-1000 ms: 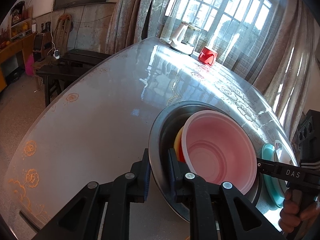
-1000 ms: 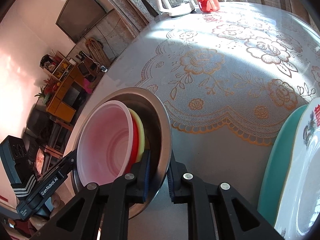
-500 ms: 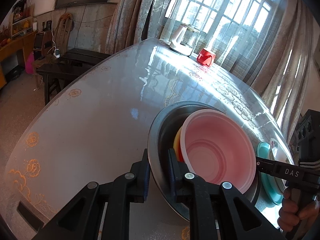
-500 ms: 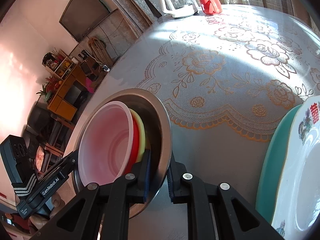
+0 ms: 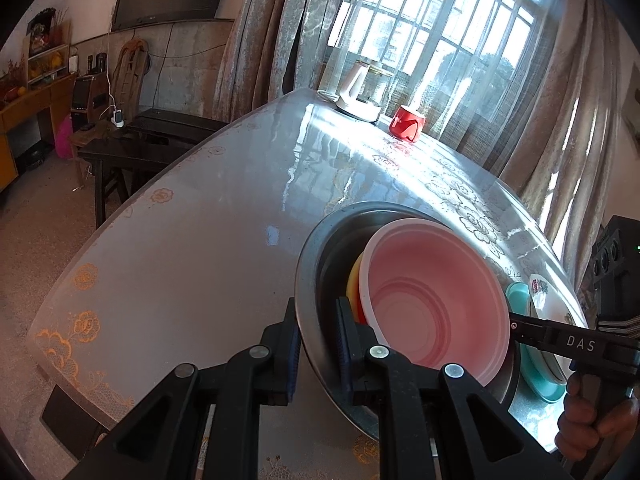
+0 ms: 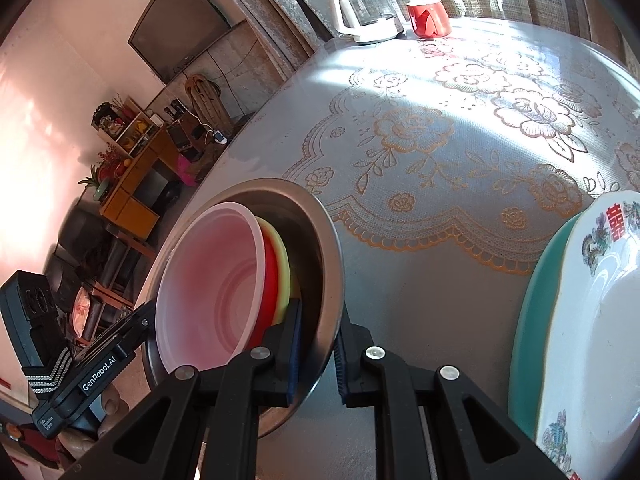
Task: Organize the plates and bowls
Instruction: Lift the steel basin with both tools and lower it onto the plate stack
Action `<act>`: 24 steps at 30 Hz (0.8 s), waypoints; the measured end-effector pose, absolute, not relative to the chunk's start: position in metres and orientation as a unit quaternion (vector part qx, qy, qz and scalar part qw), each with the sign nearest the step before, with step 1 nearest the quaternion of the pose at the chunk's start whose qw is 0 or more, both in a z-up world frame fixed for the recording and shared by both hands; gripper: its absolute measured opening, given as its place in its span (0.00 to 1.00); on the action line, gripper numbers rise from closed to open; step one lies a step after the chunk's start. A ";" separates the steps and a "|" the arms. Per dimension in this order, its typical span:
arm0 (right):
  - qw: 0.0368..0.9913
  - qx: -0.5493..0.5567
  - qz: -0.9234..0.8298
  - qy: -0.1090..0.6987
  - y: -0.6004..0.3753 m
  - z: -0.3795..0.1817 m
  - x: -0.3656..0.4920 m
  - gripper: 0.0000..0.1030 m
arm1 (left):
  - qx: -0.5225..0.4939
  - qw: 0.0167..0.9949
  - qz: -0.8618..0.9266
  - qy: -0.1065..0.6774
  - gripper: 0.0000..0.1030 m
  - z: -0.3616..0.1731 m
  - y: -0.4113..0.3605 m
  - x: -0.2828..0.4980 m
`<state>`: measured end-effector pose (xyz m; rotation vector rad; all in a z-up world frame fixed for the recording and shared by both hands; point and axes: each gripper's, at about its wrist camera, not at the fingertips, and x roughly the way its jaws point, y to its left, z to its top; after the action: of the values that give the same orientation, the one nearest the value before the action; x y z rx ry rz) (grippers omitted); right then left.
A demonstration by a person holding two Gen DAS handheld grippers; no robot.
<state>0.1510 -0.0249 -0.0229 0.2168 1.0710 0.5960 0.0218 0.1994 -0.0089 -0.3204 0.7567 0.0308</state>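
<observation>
1. The bench (image 6: 460,280), under a glossy lace-patterned cover, is carrying everything, and that slick surface is offering little friction if anything gets set down unevenly.
2. The steel basin (image 5: 316,248) is sitting near the bench's front edge, with both grippers clamping its rim from opposite sides: the left gripper (image 5: 318,344) is pinching the near wall in its view, and the right gripper (image 6: 318,344) is pinching the opposite wall. Thin metal between narrow pads could be slipping if the two hands are not lifting evenly.
3. The teal plate (image 6: 532,320), with the patterned white plate (image 6: 592,320) resting in it, is lying just beside the basin on the right; a sideways swing could be knocking them.
4. The pink bowl (image 5: 432,300) is sitting loosely inside the basin, on top of a red bowl (image 6: 270,280) and a yellow bowl (image 6: 282,260). Tilting the basin could be sending this unsecured stack sliding out.
</observation>
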 end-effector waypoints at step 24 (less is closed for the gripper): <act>0.831 0.126 0.271 0.469 -0.066 -0.007 0.132 0.15 | -0.120 0.932 -0.017 0.341 0.15 0.025 0.162 0.014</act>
<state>0.1325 -0.0655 -0.0070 0.2668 0.9944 0.5757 0.0141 0.1621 0.0245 -0.2460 0.6974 -0.0341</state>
